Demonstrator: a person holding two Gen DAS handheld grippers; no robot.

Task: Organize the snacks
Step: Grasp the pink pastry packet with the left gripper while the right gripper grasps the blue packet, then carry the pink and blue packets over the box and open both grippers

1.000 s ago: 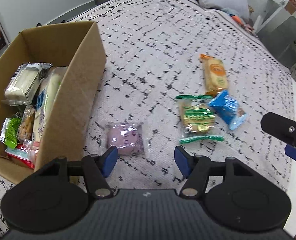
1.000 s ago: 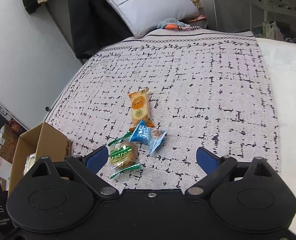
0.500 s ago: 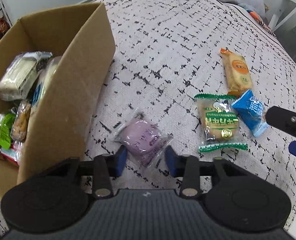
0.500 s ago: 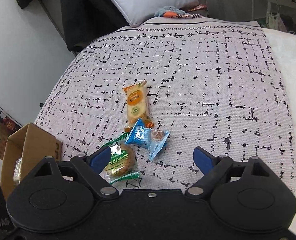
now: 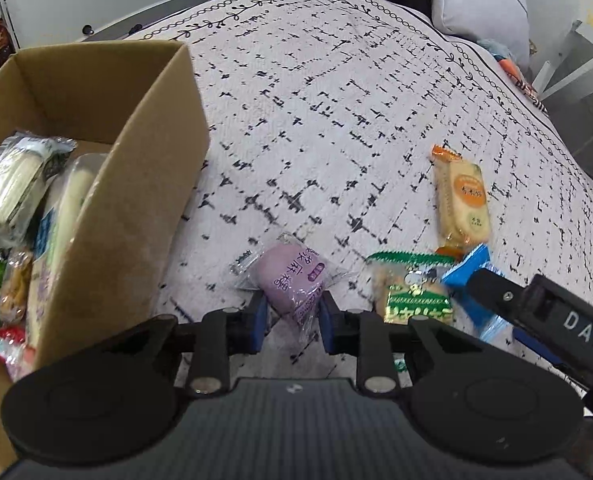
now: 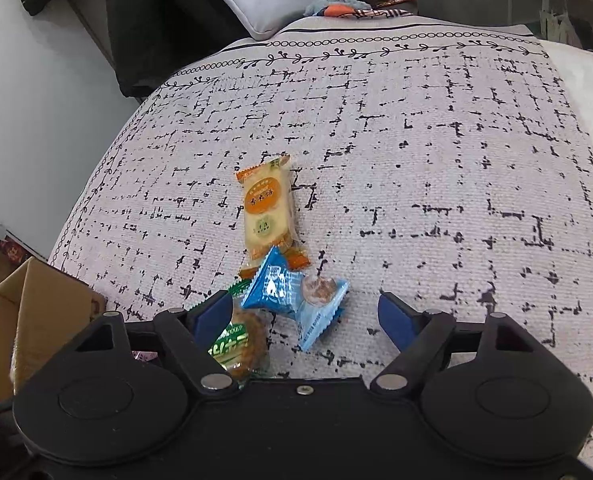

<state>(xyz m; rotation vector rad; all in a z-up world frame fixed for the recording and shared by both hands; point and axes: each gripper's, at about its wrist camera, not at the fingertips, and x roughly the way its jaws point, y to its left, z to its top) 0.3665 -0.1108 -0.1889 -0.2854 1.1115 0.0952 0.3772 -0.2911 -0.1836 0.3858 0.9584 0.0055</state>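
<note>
Black claws [image 5: 290, 322] with blue pads [image 6: 392, 317], "DAS" lettering.

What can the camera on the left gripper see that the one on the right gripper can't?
Only the left wrist view shows the left gripper closed on the purple snack, and the packets lying inside the cardboard box.

Only the right wrist view shows the right gripper, open over the blue packet, plus dark clothing hanging at the top left.

Both show the patterned cover, the orange packet, the green packet, the blue packet, the box and a grey pillow.
</note>
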